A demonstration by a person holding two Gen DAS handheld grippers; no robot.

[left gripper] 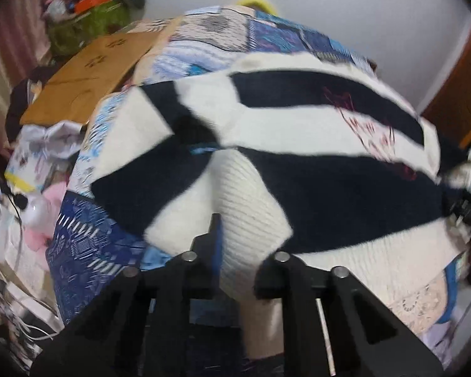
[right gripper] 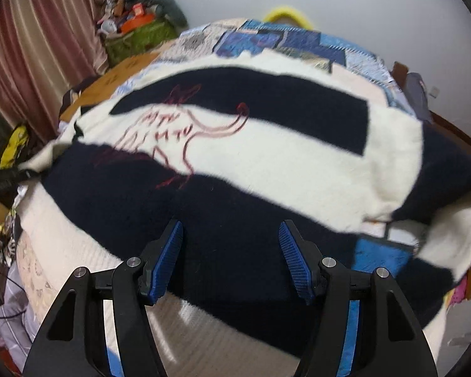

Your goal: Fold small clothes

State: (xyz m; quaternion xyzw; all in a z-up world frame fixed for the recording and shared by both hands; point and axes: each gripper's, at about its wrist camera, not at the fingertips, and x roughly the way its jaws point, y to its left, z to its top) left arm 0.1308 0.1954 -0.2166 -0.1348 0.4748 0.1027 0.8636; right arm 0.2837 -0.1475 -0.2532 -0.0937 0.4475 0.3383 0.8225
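Note:
A small knit sweater (right gripper: 267,157) with wide black and white stripes and a red stitched figure lies spread on a patchwork quilt. It also shows in the left wrist view (left gripper: 314,132). My left gripper (left gripper: 235,270) is shut on the sweater's white ribbed sleeve cuff (left gripper: 251,226), which bunches up between the fingers. My right gripper (right gripper: 230,251) is open, its blue pads (right gripper: 295,260) apart just above a black stripe near the sweater's hem, holding nothing.
The blue and white patchwork quilt (left gripper: 88,251) covers the bed. A flat cardboard box (left gripper: 91,72) and a green bin full of clutter (right gripper: 135,31) stand at the far left. Pink curtains (right gripper: 31,47) hang left. Cables and loose clothes (left gripper: 25,220) lie by the bed's left edge.

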